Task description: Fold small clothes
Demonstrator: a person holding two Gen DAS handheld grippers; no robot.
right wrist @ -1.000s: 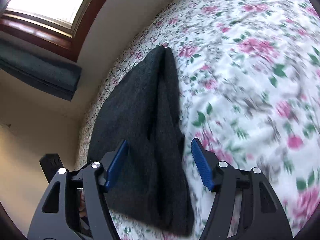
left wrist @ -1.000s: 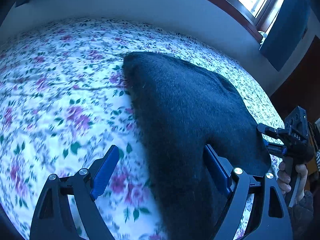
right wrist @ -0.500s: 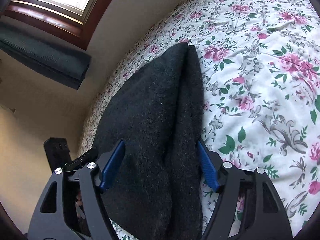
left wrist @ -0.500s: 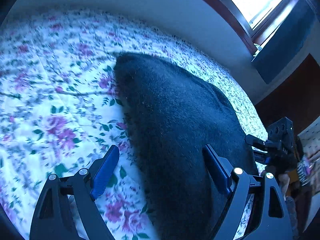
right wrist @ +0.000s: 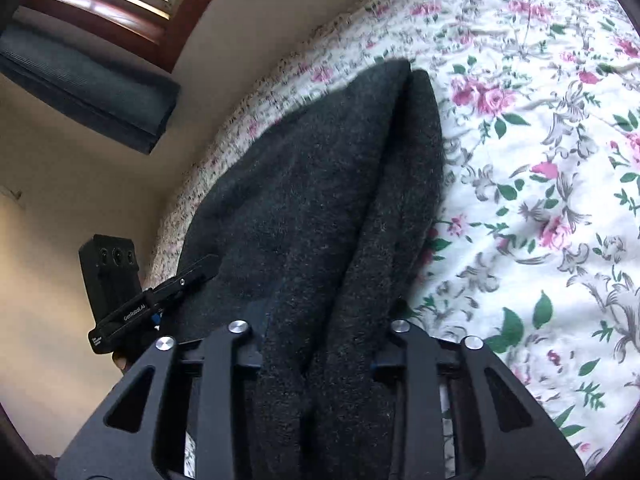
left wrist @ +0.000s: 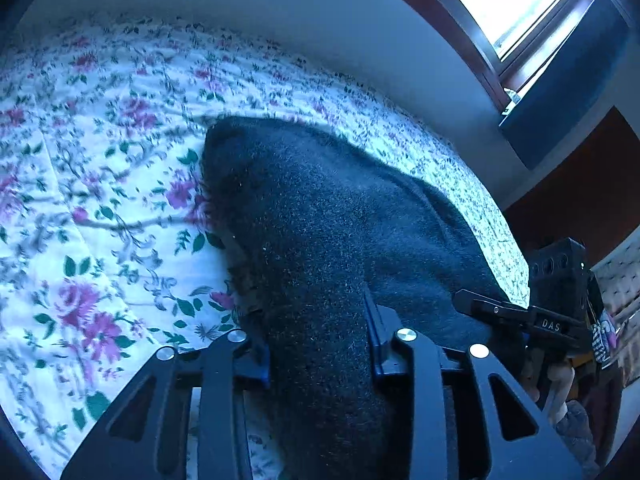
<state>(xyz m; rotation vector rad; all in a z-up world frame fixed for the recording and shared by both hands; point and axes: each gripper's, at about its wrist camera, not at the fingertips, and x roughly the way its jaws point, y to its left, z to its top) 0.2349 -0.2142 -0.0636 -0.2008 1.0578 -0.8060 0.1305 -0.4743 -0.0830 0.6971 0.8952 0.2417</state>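
Presently both the left gripper (left wrist: 318, 344) and right gripper (right wrist: 320, 336) pinch the dark garment (left wrist: 340, 220). Near corners should lift evenly, kept taut, over the floral bedspread (right wrist: 540, 160).

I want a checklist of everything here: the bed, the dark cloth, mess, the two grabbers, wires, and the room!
Surface: flowered bedsheet, wrinkled.
Job's things: dark fuzzy garment, already doubled over, lying on the sheet.
Clutter: nothing seen.
Grippers: left gripper shut on the garment's near edge; right gripper shut on it too.
Cables: nothing seen.
Surroundings: pale wall, wood-framed window with a dark blind.
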